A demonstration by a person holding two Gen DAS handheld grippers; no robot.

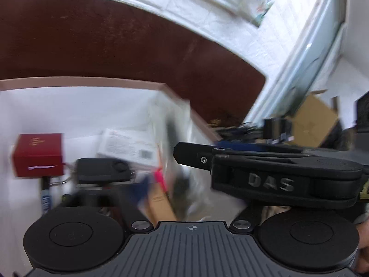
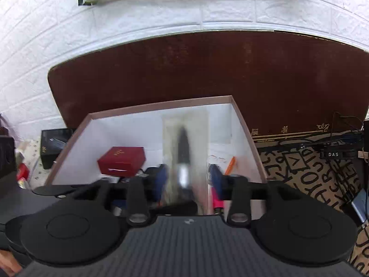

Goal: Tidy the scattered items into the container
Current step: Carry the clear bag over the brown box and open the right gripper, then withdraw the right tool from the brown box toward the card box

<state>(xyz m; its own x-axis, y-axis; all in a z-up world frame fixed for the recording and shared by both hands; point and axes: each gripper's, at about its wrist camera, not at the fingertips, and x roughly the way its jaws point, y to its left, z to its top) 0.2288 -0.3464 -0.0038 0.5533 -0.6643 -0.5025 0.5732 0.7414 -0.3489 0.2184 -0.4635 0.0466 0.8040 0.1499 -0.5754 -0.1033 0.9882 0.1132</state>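
A white box with a pinkish-brown rim [image 2: 161,105] is the container; it also shows in the left wrist view [image 1: 92,82]. Inside lie a red box [image 2: 122,160], also in the left wrist view [image 1: 38,154], a white leaflet [image 1: 129,144], a black key fob [image 1: 101,169] and pens [image 2: 230,165]. My right gripper [image 2: 188,180] holds a clear plastic packet with a dark stick inside [image 2: 184,152] over the box. The blurred packet [image 1: 171,138] also shows in the left wrist view. My left gripper's fingers are hidden in blur behind the right gripper body [image 1: 276,180].
A dark brown board [image 2: 196,69] stands behind the box against a white brick wall. A patterned mat [image 2: 311,173] lies to the right, with cables. A black box [image 2: 54,146] sits to the left. A cardboard box [image 1: 311,124] is at the far right.
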